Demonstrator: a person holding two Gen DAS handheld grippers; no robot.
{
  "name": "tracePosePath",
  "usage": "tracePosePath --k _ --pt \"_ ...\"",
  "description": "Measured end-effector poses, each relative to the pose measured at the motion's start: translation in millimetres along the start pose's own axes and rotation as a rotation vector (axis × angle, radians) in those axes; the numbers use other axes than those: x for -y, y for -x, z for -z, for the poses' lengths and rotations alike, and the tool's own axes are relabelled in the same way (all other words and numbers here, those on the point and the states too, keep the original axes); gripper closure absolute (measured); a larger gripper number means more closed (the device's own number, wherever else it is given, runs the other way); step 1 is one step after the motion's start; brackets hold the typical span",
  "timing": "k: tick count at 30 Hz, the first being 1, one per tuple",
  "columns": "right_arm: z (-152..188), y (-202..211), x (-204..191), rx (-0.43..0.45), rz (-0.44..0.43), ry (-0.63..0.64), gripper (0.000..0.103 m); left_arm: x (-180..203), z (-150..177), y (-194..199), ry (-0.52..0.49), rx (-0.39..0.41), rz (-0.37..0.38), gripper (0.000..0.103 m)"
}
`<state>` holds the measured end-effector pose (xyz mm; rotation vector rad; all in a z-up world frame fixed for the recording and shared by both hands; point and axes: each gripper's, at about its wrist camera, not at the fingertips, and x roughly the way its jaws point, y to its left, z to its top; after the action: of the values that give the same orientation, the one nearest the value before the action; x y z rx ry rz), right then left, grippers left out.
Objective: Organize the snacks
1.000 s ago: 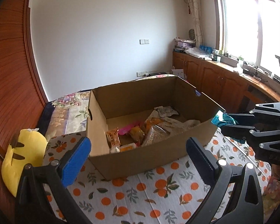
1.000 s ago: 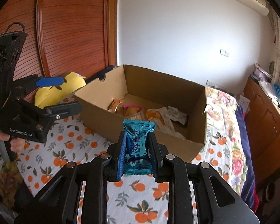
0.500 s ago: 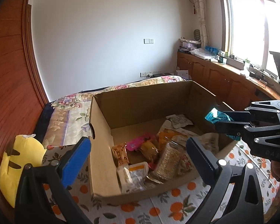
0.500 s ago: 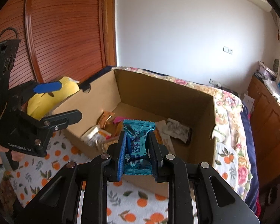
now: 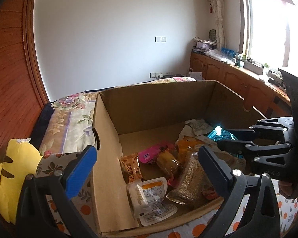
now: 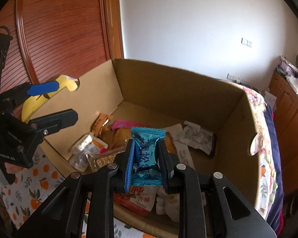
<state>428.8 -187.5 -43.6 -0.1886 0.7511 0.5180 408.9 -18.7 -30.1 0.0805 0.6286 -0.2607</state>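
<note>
A right gripper (image 6: 146, 158), its blue-padded fingers (image 6: 130, 164) clamped on either side of a teal snack packet (image 6: 147, 154), hangs over an open cardboard box (image 6: 236, 127) on a bed spread with an orange-print cloth (image 6: 37, 180). In the right wrist view the packet stands upright between the pads at about 6 o'clock, above the near end of the box. In the left wrist view the same packet (image 5: 221, 134) shows at 3 o'clock, inside the line of the box's right wall.

The left gripper (image 5: 147, 170) waits with its fingers (image 5: 80, 170) spread wide and nothing between them, straddling the box's near left corner; one blue pad sits outside the left wall, the other over the snacks inside.

The box (image 5: 109, 178) already holds a loose heap: an orange packet (image 5: 131, 168) against the left wall, a pink wrapper (image 5: 155, 152) just beyond it, a clear pack of grain bar (image 5: 190, 178) at centre, a white sachet (image 5: 155, 200) at the near edge, and a crumpled white wrapper (image 5: 198, 126) toward 2 o'clock. A red-and-white pouch (image 6: 141, 198) lies directly beneath the right gripper.

A yellow plush toy (image 5: 8, 178) rests on the bed at 9 o'clock, outside the box. A floral quilt (image 5: 69, 123) covers the bed beyond, with wooden cabinets (image 5: 228, 75) under the window at 2 o'clock.
</note>
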Motion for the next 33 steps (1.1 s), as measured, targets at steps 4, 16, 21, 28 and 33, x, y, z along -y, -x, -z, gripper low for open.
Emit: tracePosePath --k 4,16,21,28,33 --pt "0.3 -2.0 4.1 -0.003 -0.018 -0.029 0.080 3.9 0.7 -1.5 -0.016 0.007 -0.013 0.001" --pt "0.9 10.4 3.0 0.035 0.016 -0.039 0.071 4.7 -1.1 9.2 -0.005 0.009 -0.022 0.001" --pt "1.5 39.0 -7.2 0.067 0.029 -0.036 0.071 12.9 -2.6 36.0 -0.016 0.029 -0.029 0.001" --pt "10.4 84.2 -20.8 0.100 0.057 -0.036 0.070 22.0 4.2 83.4 -0.031 0.053 -0.057 0.001" --pt "19.9 110.2 -27.3 0.127 0.075 -0.053 0.063 29.9 15.5 111.7 -0.045 0.064 -0.070 0.001"
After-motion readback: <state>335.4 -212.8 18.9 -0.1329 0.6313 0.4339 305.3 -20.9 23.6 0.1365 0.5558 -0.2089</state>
